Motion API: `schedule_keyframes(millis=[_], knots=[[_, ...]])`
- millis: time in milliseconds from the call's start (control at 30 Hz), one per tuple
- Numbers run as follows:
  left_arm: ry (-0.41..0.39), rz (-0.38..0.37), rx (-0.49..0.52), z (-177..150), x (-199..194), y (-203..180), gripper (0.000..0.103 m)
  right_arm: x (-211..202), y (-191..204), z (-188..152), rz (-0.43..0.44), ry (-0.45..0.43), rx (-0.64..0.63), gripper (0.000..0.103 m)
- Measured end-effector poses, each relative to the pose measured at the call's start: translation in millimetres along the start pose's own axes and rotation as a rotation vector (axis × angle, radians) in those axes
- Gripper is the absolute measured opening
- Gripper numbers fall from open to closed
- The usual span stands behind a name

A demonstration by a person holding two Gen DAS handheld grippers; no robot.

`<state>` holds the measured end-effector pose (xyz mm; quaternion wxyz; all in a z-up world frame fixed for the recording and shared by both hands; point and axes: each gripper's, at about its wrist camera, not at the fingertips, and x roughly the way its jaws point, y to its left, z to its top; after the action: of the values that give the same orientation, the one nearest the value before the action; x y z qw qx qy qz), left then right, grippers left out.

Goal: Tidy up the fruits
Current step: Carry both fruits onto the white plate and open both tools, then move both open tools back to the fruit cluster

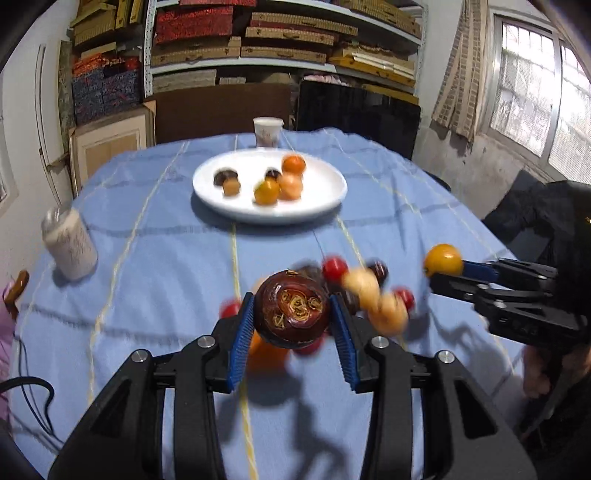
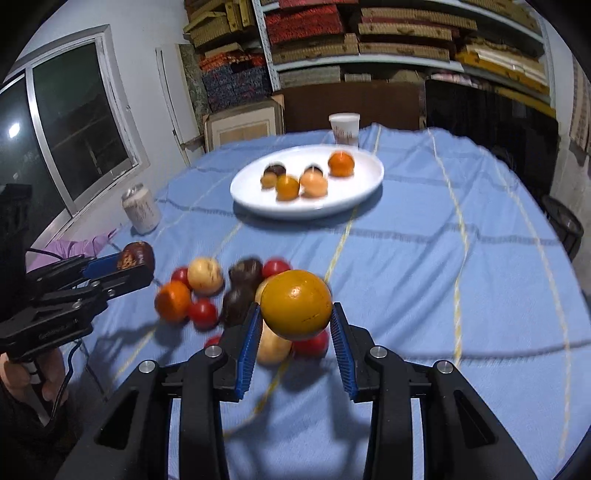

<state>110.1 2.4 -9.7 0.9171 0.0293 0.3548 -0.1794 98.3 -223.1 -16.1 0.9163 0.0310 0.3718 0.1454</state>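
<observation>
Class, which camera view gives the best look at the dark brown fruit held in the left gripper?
The left wrist view: the dark brown fruit fills the centre, its patterned end sharp. The right wrist view shows it small, side-on, at the far left.

A cluttered storeroom in a home. Metal shelves [image 1: 280,62] behind the table [image 1: 166,258] hold stacked flat boxes [image 2: 402,33], and cardboard cartons [image 1: 110,144] lean against a stained wall by barred windows [image 1: 532,96].

The tablecloth [image 1: 155,258] is matt woven cloth; on it the plate [image 1: 321,192] looks smooth, glossy white. The orange [image 2: 296,305] shines smoothly — the brown fruit [image 1: 291,309] is glossy but scarred rough.
</observation>
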Motion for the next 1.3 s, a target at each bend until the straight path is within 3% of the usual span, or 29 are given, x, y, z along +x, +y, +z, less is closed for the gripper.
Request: schedule_keyframes(millis=[167,333,500,633,667,700,767,800,1000,1133,1300], knots=[[0.017,0.018,-0.011,55.6,43.8,18.5,0.040,14.7,-3.4,54.8,-0.049,-0.040,-0.066,0.038],[0.070,0.053,-0.042,98.9,105.5,38.1,0.040,75.0,-11.0,109.2,-0.091,-0.027,-0.084,0.038],[0.148,0.066,-0.079,115.4,161.4,55.4,0.040,128.9,-22.2,131.0,-0.103,0.015,-0.064,0.038],[0.184,0.081,-0.092,116.6,180.9,62.7,0.041,147.5,-23.2,133.2,-0.100,0.029,-0.075,0.041],[0.183,0.076,-0.098,116.2,181.6,64.8,0.047,146.7,-22.9,133.0,-0.103,0.021,-0.077,0.053],[0.170,0.076,-0.102,116.3,178.7,66.0,0.051,142.7,-22.2,131.6,-0.118,0.001,-0.081,0.057],[0.138,0.082,-0.109,115.2,169.0,67.2,0.071,134.8,-20.6,128.5,-0.120,-0.017,-0.086,0.059],[0.113,0.078,-0.113,114.8,160.1,66.9,0.074,127.7,-20.7,125.6,-0.116,-0.023,-0.080,0.059],[0.082,0.024,-0.083,93.3,104.5,51.0,0.080,81.5,-24.2,96.2,-0.070,-0.028,-0.018,0.059],[0.074,0.031,0.023,49.4,62.1,28.5,0.084,49.5,-20.9,55.7,-0.028,-0.019,0.015,0.061],[0.091,0.019,0.076,-9.1,28.4,12.2,0.085,20.8,-17.7,-1.3,0.040,-0.014,0.106,0.062]])
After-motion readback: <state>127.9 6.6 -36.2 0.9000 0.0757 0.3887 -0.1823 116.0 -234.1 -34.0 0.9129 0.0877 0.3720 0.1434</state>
